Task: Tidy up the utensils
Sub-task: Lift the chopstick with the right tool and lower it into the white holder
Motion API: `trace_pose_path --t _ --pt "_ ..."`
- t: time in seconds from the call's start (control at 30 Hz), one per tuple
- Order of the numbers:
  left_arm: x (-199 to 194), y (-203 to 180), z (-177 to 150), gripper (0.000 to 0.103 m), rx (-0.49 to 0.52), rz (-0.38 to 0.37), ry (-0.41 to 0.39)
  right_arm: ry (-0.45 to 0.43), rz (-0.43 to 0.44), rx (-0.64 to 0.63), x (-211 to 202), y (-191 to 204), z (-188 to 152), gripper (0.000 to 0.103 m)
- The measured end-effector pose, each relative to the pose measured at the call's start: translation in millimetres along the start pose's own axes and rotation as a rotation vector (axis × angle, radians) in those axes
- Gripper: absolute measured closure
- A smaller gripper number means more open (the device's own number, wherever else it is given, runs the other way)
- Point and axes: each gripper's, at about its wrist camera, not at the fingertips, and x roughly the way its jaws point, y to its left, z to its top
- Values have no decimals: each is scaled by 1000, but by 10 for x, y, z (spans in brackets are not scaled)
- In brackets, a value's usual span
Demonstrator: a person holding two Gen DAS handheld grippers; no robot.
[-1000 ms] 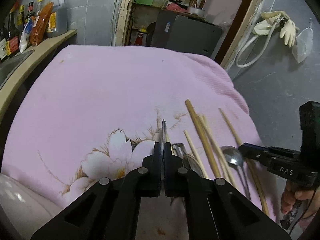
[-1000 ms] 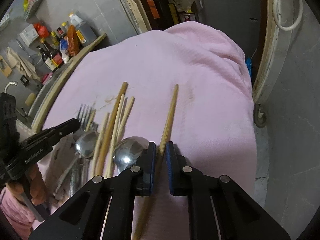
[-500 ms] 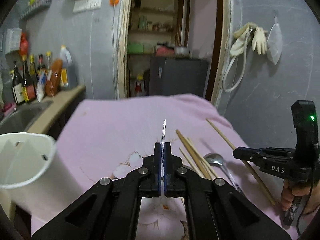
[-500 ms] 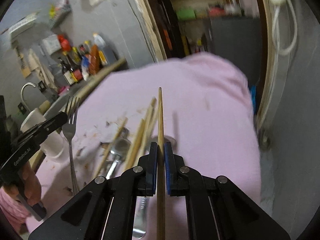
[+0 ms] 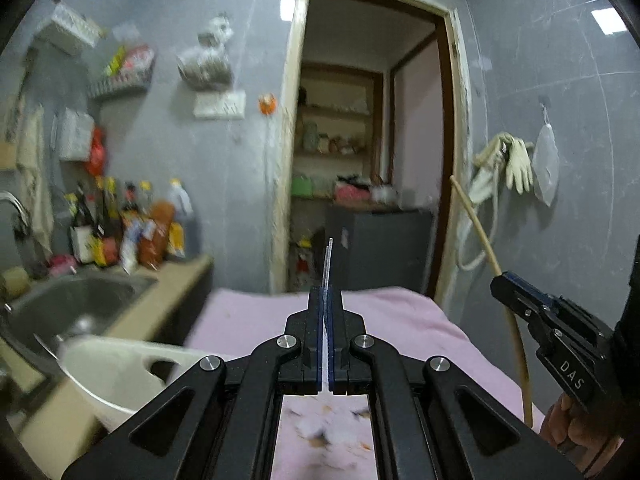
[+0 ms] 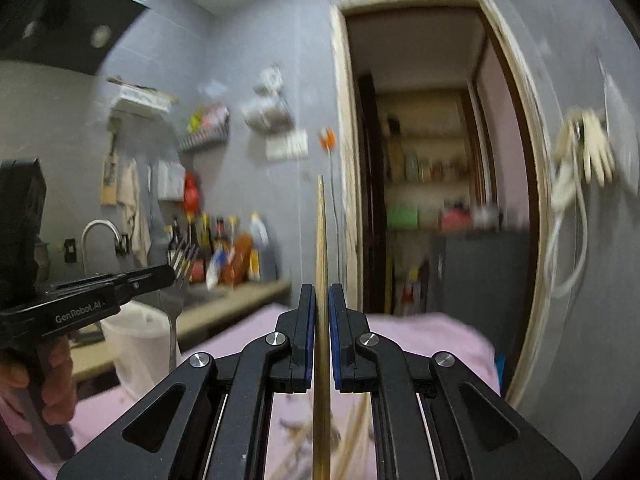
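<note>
My left gripper (image 5: 325,292) is shut on a metal fork (image 5: 328,264), seen edge-on and sticking up ahead of the jaws; from the right wrist view its tines (image 6: 183,258) show beside the left gripper (image 6: 170,274). My right gripper (image 6: 321,292) is shut on a wooden chopstick (image 6: 321,240) that points up and forward. That chopstick (image 5: 486,240) and the right gripper (image 5: 498,280) appear at the right of the left wrist view. Both are lifted above the pink cloth (image 5: 400,316). A white utensil holder (image 5: 116,376) stands at the lower left.
A steel sink (image 5: 68,304) and a counter with sauce bottles (image 5: 132,228) lie left. A doorway (image 5: 372,160) with shelves is ahead, gloves and a hose (image 5: 504,164) hang on the right wall. More chopsticks (image 6: 356,436) lie on the cloth below.
Both grippers have risen off the cloth and tilted up towards level, the left carrying the fork and the right the chopstick. The white holder has come into view at left.
</note>
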Motion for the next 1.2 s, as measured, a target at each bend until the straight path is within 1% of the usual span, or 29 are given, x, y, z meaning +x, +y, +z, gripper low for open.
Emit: trace_pose_path --t 0.03,0.13,0.2,0.3,0.37,0.43,0.5,0.63,0.77,0.83,1.03,1.2 --pt "-73 59 63 103 5 16 -24 -42 2 -18 19 104 53 98" --pt "-247 218 205 103 10 59 -71 -130 22 -36 43 333 167 98" --pt "-374 359 306 103 13 100 -105 -167 50 -29 85 458 216 98" --pt "-544 640 419 103 9 170 -153 -207 119 18 241 647 300 98" --pt "-633 804 470 103 8 223 -177 -229 185 77 361 753 368 98" --pt "-722 998 505 103 1 289 -199 -241 240 139 500 847 447 98" --pt "-761 1160 516 103 -6 339 -212 -247 276 181 632 937 516 98" --pt "-739 1446 485 103 -33 427 -210 -272 285 201 825 1111 539 98" --pt "-576 1623 360 103 -27 508 -197 -278 271 197 906 1214 426 98" --pt "-490 1672 278 103 -26 526 -183 -271 256 192 949 1233 371 98" --pt "-229 1700 73 103 -26 541 -156 -237 213 189 1074 1235 225 98" --pt "-63 1671 -74 103 -10 539 -103 -204 212 159 1140 1287 135 98"
